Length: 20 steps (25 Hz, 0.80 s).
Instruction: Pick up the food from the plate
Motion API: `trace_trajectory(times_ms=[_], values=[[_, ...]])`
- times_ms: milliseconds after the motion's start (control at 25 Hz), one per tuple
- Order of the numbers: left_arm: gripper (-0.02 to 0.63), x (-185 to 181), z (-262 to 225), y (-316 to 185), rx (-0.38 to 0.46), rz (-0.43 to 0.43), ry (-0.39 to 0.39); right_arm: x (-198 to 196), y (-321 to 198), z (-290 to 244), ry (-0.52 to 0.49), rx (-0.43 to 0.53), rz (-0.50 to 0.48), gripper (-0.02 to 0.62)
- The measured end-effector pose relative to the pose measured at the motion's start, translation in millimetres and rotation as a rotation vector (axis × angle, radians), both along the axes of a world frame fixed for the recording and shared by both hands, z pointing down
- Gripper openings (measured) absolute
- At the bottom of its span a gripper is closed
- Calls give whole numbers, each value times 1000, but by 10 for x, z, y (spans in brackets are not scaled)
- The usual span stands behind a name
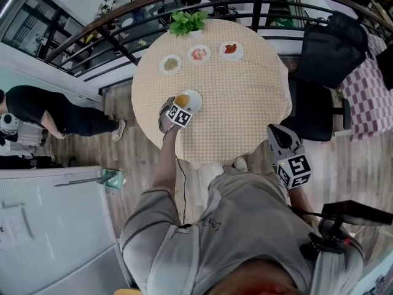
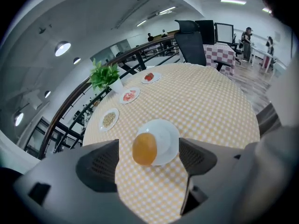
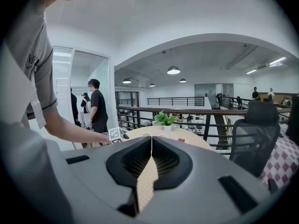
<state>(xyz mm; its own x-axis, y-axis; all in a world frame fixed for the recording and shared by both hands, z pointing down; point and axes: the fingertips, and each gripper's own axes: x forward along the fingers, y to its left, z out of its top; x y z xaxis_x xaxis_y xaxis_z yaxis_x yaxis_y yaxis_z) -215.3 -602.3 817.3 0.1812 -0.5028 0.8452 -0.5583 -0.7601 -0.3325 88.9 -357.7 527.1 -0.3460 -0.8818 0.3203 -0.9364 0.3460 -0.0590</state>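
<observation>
Fingers [image 2: 100,164], left gripper [image 2: 148,147]: spread wide apart, nothing touching either pad.

Fingers, right gripper [image 3: 151,143]: pressed together tip to tip, nothing between them. It is held low at the near right, off the table edge and well apart from the work.

Food [image 2: 144,148]: one rounded, glossy orange piece on the near-left rim of a white plate [image 2: 169,133]. In the left gripper view it sits framed between the open jaws, closer to the left one. No contact with either jaw is visible.

Plate position: near-left part of a round table [image 1: 245,97] under a checked cloth. The left gripper reaches in over that near edge, just beside the plate.

Other items: three small dishes [image 1: 199,54] in a row on the far side, well apart from the plate. A potted plant [image 1: 187,22] stands at the far edge.

Step in hand, as judged: approach and line-up for the grasp, with the food not yet taken.

Next move, as judged: ease the left gripper forward and down until the pads flank the widest part of the piece. Centre it between them, close gently, then lift straight up. The piece looks smooth and round, so an off-centre squeeze could roll it off the rim.
</observation>
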Motion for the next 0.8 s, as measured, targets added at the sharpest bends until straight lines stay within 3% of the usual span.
trace_trajectory(times_ms=[360,800], values=[[391,-8,595,-211,-86,-1,-26,6,76,111,39,-26,45,15],[391,-150,998,-473,-174,-11,-93,157,87,161,73,-67,122,15]])
